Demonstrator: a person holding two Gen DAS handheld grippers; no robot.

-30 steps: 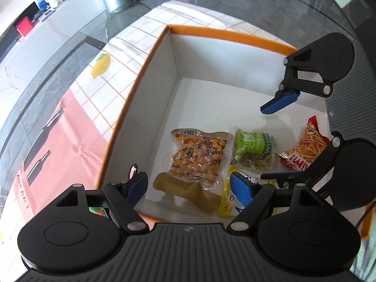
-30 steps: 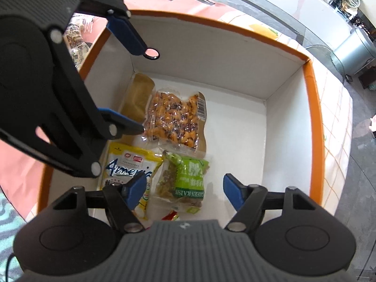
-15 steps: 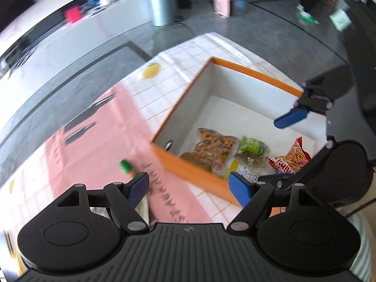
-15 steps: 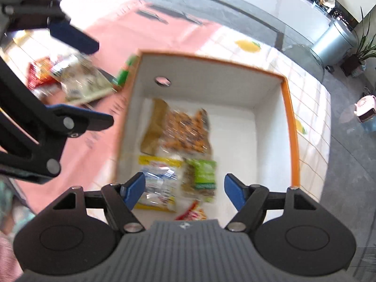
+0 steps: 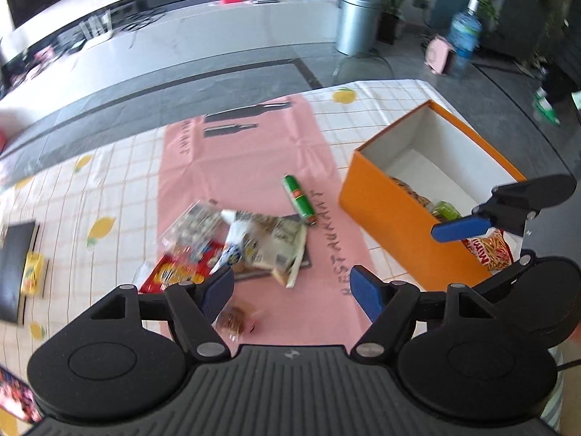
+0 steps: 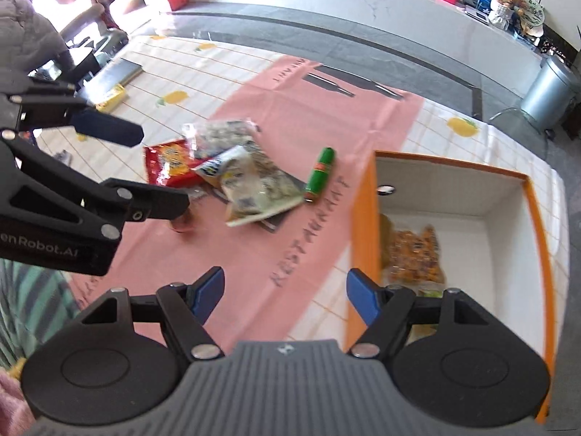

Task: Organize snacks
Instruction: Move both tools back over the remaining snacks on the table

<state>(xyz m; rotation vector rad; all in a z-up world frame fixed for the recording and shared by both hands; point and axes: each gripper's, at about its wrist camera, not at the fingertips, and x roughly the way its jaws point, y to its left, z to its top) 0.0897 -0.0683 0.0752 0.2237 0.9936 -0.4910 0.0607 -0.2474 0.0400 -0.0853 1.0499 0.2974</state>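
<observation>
An orange box [image 5: 392, 200] with white inner walls [image 6: 450, 189] stands on the right and holds several snack packs. A loose pile of snack bags [image 5: 250, 243] lies on the pink mat, also in the right wrist view [image 6: 232, 170]. A green tube [image 5: 298, 199] lies beside the pile [image 6: 319, 173]. A small brown snack [image 5: 232, 321] lies near the left gripper. My left gripper [image 5: 292, 289] is open and empty above the mat, near the pile. My right gripper [image 6: 285, 290] is open and empty, over the mat by the box's left wall.
A black case with a yellow pack [image 5: 21, 272] lies at the table's left, also seen far left [image 6: 116, 83]. The checked cloth with lemon prints [image 5: 109, 167] covers the table. A grey bin [image 5: 357, 21] and a white counter stand beyond the table.
Both grippers pulled up and back out of the box and swung left. The left gripper now faces the snack pile on the mat. Both stay open and empty.
</observation>
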